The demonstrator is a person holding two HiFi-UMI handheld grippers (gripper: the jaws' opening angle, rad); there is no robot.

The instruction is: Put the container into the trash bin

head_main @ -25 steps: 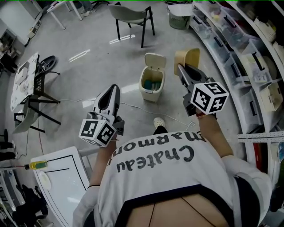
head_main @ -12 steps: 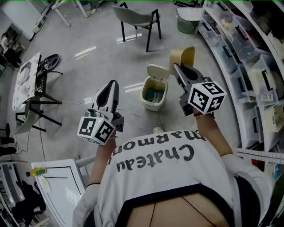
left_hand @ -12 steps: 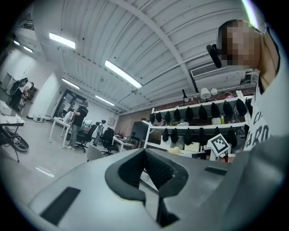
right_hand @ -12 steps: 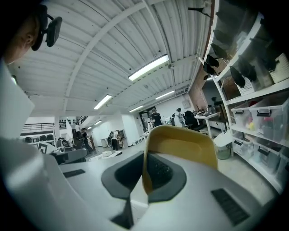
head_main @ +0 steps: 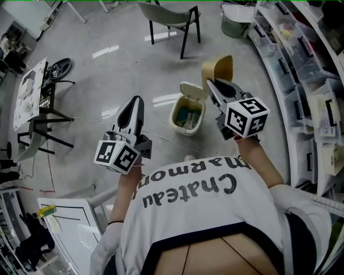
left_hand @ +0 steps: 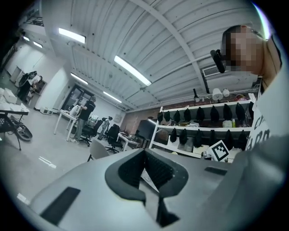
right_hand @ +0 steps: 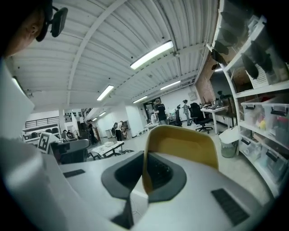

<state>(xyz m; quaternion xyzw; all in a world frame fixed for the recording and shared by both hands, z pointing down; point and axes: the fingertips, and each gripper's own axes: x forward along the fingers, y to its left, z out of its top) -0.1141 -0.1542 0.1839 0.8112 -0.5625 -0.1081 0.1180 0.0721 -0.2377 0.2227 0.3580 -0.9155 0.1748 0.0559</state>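
From the head view I have the trash bin standing on the floor ahead of the person, its lid tipped up and back. Something teal lies inside, though I cannot tell what it is. The container, a tan tub, sits at the tip of the right claw, up in the air. In that picture it is just above and to the right of the lid, not over the bin's mouth.

The right claw view gives me what the head view cannot. The right claw is clamped on the near wall of the container, with the yellow wall pinched between the dark pads and the hollow side facing the camera. That view shows no bin at all, only the room and the shelves on the right.

The left claw is held out level, left of the bin. In its own view the left claw has its pads drawn together with nothing in them. That view misses the bin as well.

Only the head view shows the chair beyond the bin.
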